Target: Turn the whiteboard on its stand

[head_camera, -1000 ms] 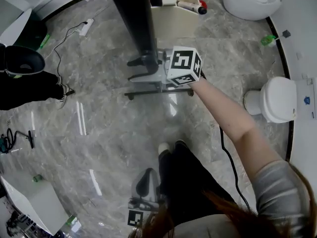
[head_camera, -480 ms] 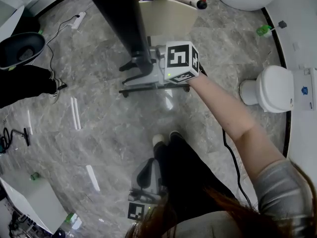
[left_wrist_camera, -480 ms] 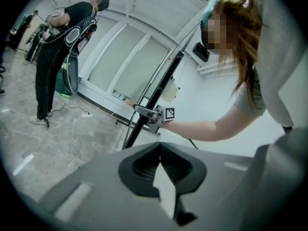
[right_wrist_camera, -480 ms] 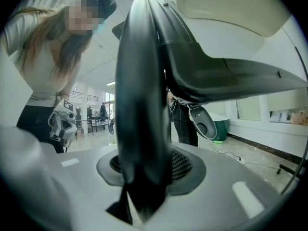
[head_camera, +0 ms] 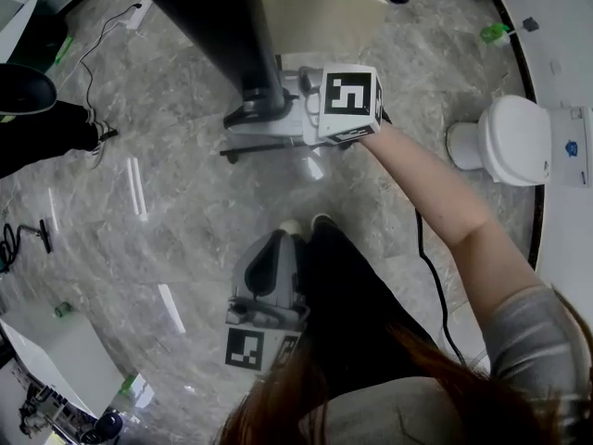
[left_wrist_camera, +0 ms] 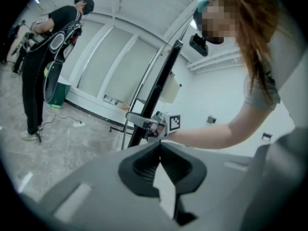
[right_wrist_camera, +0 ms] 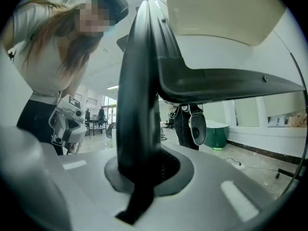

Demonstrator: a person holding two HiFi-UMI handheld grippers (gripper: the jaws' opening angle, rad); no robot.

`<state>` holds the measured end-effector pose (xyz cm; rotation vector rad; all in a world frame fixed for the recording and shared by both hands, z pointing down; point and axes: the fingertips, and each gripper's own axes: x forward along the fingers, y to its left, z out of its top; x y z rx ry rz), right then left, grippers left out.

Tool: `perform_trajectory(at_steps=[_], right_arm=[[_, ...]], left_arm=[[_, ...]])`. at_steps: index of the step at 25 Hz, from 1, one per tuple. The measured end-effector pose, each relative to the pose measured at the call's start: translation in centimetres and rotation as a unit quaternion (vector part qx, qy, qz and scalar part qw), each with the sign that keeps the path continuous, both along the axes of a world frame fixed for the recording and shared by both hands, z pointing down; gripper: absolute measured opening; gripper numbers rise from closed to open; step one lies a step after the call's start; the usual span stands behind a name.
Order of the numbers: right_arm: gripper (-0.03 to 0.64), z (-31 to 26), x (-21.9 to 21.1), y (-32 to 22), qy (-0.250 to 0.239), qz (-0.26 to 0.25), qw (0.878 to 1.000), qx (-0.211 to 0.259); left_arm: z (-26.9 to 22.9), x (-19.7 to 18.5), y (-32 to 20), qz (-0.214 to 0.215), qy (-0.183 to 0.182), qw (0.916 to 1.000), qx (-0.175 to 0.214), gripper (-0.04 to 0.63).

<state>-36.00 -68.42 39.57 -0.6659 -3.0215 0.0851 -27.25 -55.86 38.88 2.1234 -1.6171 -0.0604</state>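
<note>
The whiteboard [head_camera: 218, 17] shows edge-on from above as a black slab, over its wheeled stand base [head_camera: 278, 146]. A cream pen tray [head_camera: 320, 7] with markers hangs on it. My right gripper [head_camera: 264, 109] reaches to the board's lower edge, its marker cube behind it. In the right gripper view the jaws [right_wrist_camera: 139, 172] are shut on the black frame [right_wrist_camera: 139, 81], with the tray [right_wrist_camera: 226, 8] above. My left gripper [head_camera: 271, 253] hangs low beside the person's leg. Its jaws [left_wrist_camera: 160, 146] meet at the tips with nothing between them, pointing at the board [left_wrist_camera: 159, 90].
A white toilet [head_camera: 514, 151] stands at the right, by the wall. A black cable [head_camera: 428, 267] runs across the floor under the right arm. A bystander in black [head_camera: 37, 128] is at the left, with a white box [head_camera: 56, 360] at the lower left.
The right gripper has closed its jaws on the board's black frame. The left gripper has come up and forward beside the leg. The head camera has shifted towards the board.
</note>
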Motion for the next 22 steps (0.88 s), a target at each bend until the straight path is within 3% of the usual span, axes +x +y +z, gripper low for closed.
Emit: perform_trajectory(at_steps=[6, 11, 22], right_arm=[[0.021, 0.8, 2.2, 1.4, -0.001, 0.026, 1.0, -0.014], [0.026, 1.0, 3.0, 1.5, 0.004, 0.054, 0.998, -0.023], [0.031, 1.0, 7.9, 5.5, 0.01, 0.1, 0.994, -0.036]], left_arm=[[2.4, 1.1, -2.5, 0.023, -0.052, 0.998, -0.027, 0.002], [5.2, 0.1, -4.2, 0.034, -0.072, 0.9956, -0.049, 0.002], [6.0, 4.5, -3.7, 0.105, -0.06, 0.9912, -0.054, 0.002]])
